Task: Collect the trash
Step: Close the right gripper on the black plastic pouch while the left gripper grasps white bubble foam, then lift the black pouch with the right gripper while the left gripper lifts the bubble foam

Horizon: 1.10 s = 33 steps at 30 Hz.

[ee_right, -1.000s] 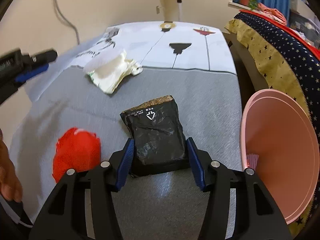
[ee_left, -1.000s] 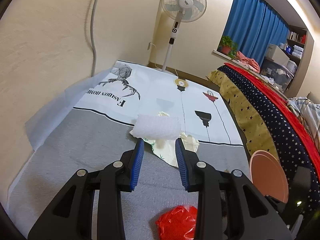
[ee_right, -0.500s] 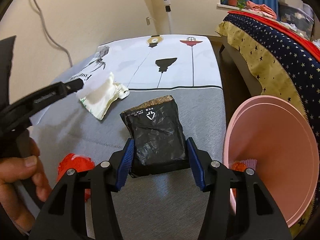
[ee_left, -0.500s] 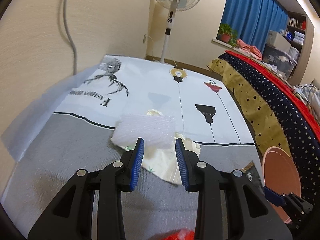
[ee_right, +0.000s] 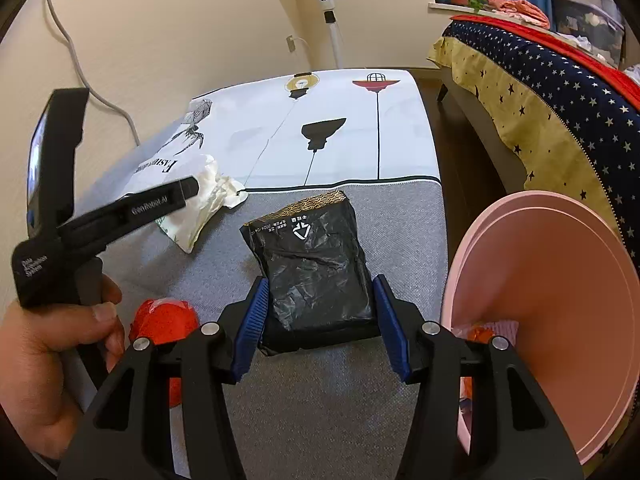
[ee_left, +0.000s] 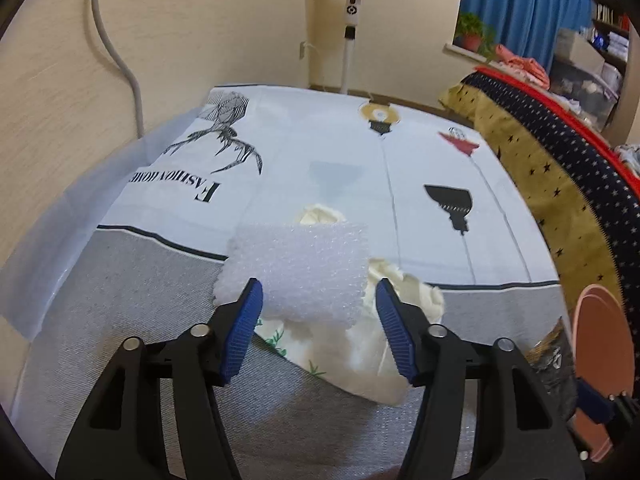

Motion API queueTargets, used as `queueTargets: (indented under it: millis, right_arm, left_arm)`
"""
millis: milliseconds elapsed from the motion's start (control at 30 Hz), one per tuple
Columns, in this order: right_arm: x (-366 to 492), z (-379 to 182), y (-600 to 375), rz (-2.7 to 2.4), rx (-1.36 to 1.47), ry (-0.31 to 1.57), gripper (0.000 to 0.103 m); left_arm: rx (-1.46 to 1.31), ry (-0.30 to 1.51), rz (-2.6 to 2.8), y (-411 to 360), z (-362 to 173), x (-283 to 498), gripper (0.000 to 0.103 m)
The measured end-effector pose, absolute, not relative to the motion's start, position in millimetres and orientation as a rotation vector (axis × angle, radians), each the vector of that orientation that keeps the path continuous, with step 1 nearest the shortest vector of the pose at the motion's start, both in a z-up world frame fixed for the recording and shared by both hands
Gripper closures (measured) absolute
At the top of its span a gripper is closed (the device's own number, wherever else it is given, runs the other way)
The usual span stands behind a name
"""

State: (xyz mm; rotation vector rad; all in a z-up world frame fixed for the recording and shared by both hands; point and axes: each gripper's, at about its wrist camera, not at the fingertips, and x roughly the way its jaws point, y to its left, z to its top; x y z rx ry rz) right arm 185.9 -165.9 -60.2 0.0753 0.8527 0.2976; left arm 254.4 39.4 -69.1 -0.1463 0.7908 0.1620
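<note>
My left gripper (ee_left: 318, 312) is open around a white foam sheet (ee_left: 298, 270) that lies on a crumpled cream wrapper (ee_left: 372, 344); its pads do not touch the foam. My right gripper (ee_right: 318, 312) is shut on a black snack bag (ee_right: 316, 268) and holds it next to the pink bin (ee_right: 552, 312), which stands at the right. A red crumpled wrapper (ee_right: 164, 322) lies on the grey cloth at the lower left of the right wrist view. The left gripper's side (ee_right: 120, 212) and the hand that holds it also show there.
The trash lies on a low table under a grey and white printed cloth (ee_left: 320, 148). A bed with a star-patterned cover (ee_right: 560, 92) runs along the right. A standing fan (ee_left: 352, 20) and a wall cable (ee_left: 120, 64) are behind the table. Some trash lies inside the bin.
My left gripper has opened wider and moved closer to the foam sheet. My right gripper still holds the black bag and has shifted a little nearer the bin.
</note>
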Motion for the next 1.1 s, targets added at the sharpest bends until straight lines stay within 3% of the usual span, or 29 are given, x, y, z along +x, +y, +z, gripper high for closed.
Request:
queueTargets:
  millis: [67, 100, 300, 1100]
  right_arm:
    - [186, -60, -166, 0.296, 0.074, 0.851, 0.05]
    - [186, -59, -166, 0.294, 0.074, 0.849, 0.05]
    - [184, -52, -167, 0.284, 0.073, 0.823, 0.05]
    - [129, 5, -192, 0.177, 0.051, 0.672, 0.05]
  left_arm:
    - [-0.142, 0.793, 0.163, 40, -68, 253, 0.062]
    - [-0.144, 0.79, 0.158, 41, -67, 253, 0.073]
    - [-0.156, 0.762, 0.138, 44, -56, 242, 0.084]
    - [-0.133, 0.585, -0.005, 24, 10, 152, 0.086]
